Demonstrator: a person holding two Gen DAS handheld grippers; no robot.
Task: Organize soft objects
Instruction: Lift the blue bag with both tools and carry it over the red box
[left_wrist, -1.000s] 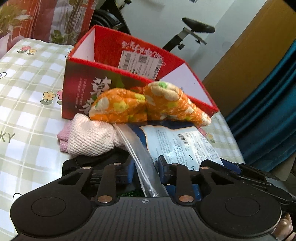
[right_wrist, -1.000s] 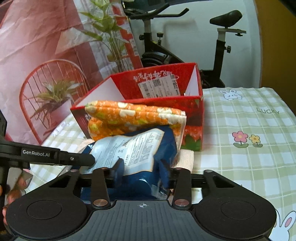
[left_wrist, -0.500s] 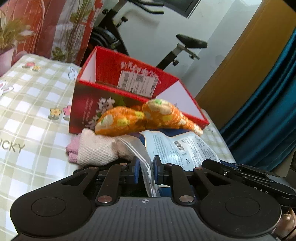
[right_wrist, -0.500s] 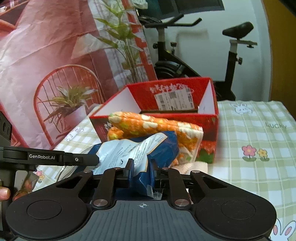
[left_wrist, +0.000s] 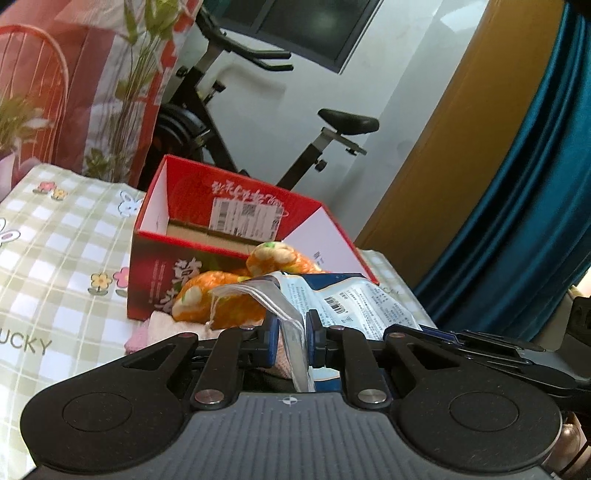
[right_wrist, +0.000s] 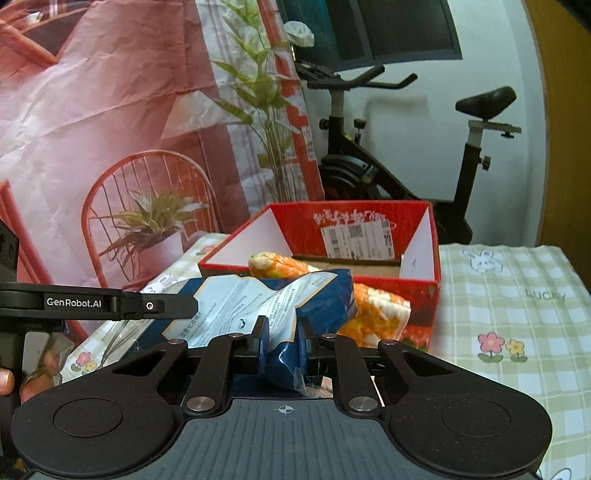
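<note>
A blue and white plastic packet (left_wrist: 354, 301) (right_wrist: 258, 299) hangs between both grippers, lifted above the table. My left gripper (left_wrist: 291, 334) is shut on its clear end. My right gripper (right_wrist: 282, 341) is shut on its blue end. An orange flowered soft bundle (left_wrist: 225, 295) (right_wrist: 373, 314) lies against the front of an open red cardboard box (left_wrist: 236, 225) (right_wrist: 354, 236). A pink knitted cloth (left_wrist: 155, 325) lies on the table under the packet, mostly hidden.
The table has a green checked cloth (left_wrist: 59, 251) (right_wrist: 517, 314). An exercise bike (left_wrist: 221, 122) (right_wrist: 406, 158) stands behind the table. A pink printed backdrop (right_wrist: 110, 129) is at the left, and a blue curtain (left_wrist: 517, 221) at the right.
Both grippers closed on the packet and raised it off the table. The box and the orange bundle now sit lower and farther in both views.
</note>
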